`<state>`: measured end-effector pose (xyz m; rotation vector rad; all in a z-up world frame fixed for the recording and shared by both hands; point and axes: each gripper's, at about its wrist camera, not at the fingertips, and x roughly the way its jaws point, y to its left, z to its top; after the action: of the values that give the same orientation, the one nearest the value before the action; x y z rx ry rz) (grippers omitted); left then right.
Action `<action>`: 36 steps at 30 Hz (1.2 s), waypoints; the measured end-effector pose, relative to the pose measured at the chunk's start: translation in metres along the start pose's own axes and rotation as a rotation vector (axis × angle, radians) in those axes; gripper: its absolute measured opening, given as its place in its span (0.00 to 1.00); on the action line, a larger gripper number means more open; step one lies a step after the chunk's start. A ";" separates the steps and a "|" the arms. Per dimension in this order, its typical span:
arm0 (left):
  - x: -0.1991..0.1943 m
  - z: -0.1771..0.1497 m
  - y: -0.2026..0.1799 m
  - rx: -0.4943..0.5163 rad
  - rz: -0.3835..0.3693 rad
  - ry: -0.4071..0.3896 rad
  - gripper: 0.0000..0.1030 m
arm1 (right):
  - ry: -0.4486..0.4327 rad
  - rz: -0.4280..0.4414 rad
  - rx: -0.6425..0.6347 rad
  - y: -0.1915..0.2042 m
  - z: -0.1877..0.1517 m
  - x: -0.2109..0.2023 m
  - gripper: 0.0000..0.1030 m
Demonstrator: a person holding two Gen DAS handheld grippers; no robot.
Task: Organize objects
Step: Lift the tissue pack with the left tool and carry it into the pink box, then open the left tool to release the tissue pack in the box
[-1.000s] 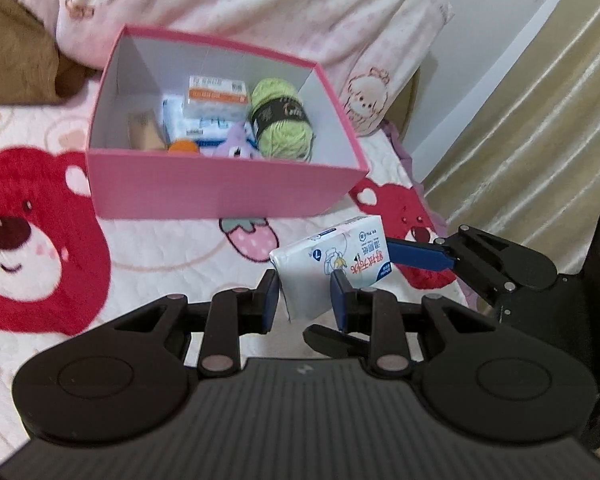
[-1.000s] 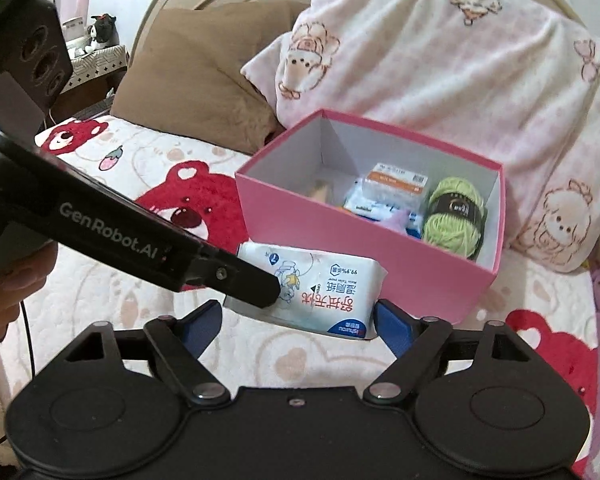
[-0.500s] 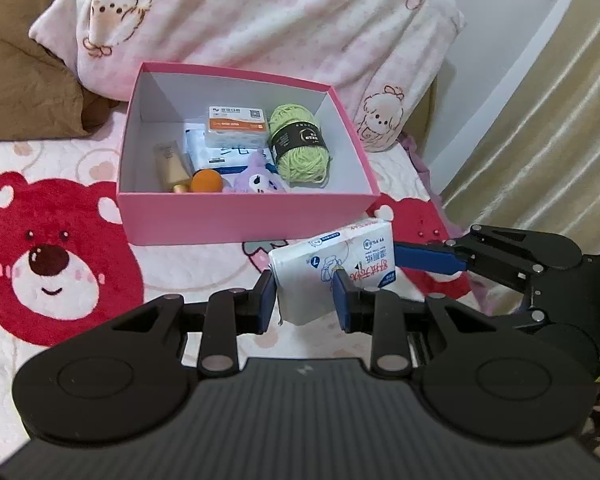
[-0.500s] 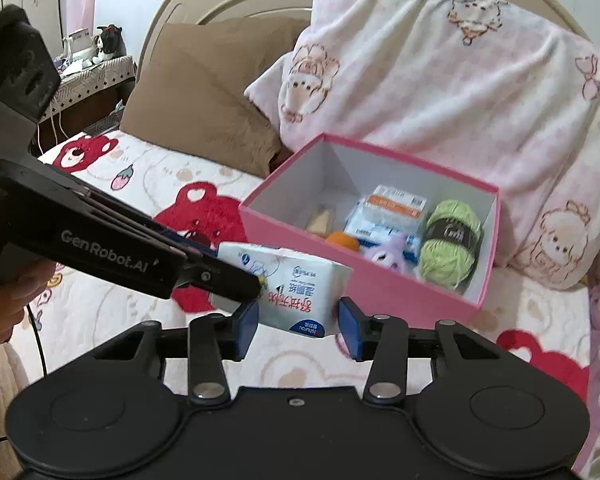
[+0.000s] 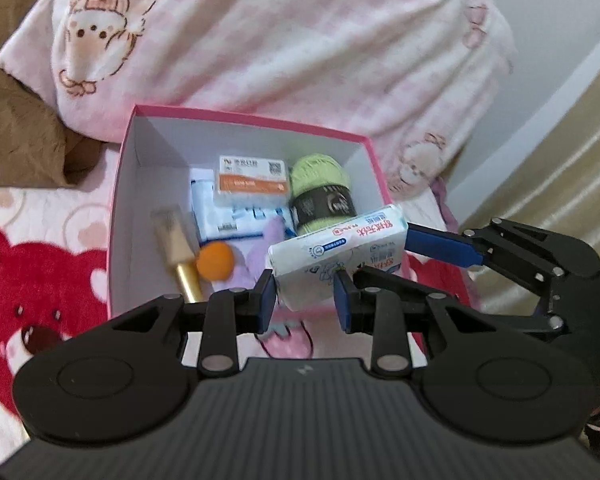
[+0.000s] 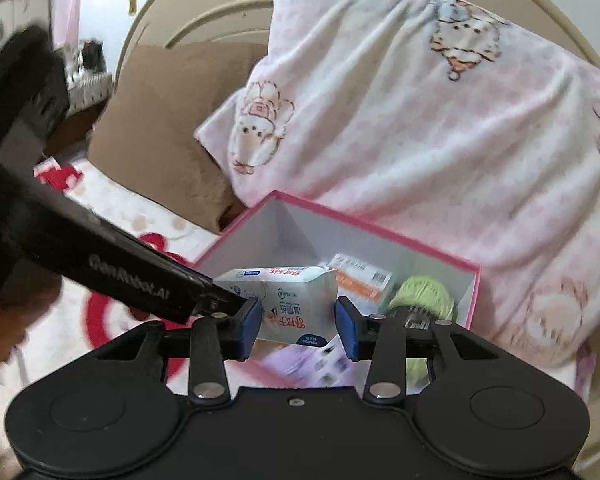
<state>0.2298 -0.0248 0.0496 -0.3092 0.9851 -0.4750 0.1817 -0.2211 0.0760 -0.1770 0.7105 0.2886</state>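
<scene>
The pink box (image 5: 118,216) sits on the bed (image 5: 40,216) against a pillow (image 5: 280,40). Above its near right corner, the tissue pack (image 5: 336,256) is clamped by the left gripper (image 5: 305,300) and right gripper (image 6: 298,328), fingers clenched on opposite ends.

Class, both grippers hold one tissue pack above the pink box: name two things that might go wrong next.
1. The left gripper and right gripper both clamp the tissue pack; uneven release may tip it.
2. Dropped here, it may land on the yarn and purple toy in the pink box.
</scene>
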 end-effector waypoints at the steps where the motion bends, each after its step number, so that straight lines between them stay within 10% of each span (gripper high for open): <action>1: 0.009 0.004 0.007 -0.030 -0.006 0.003 0.27 | 0.012 -0.001 0.011 -0.005 0.000 0.012 0.44; 23: 0.146 0.028 0.069 -0.166 0.094 0.032 0.28 | 0.304 0.070 0.341 -0.079 -0.012 0.168 0.42; 36: 0.083 0.015 0.040 -0.092 0.221 0.005 0.75 | 0.121 0.040 0.199 -0.058 -0.025 0.092 0.51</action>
<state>0.2909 -0.0330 -0.0199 -0.2779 1.0341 -0.2299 0.2515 -0.2633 0.0001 0.0089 0.8590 0.2446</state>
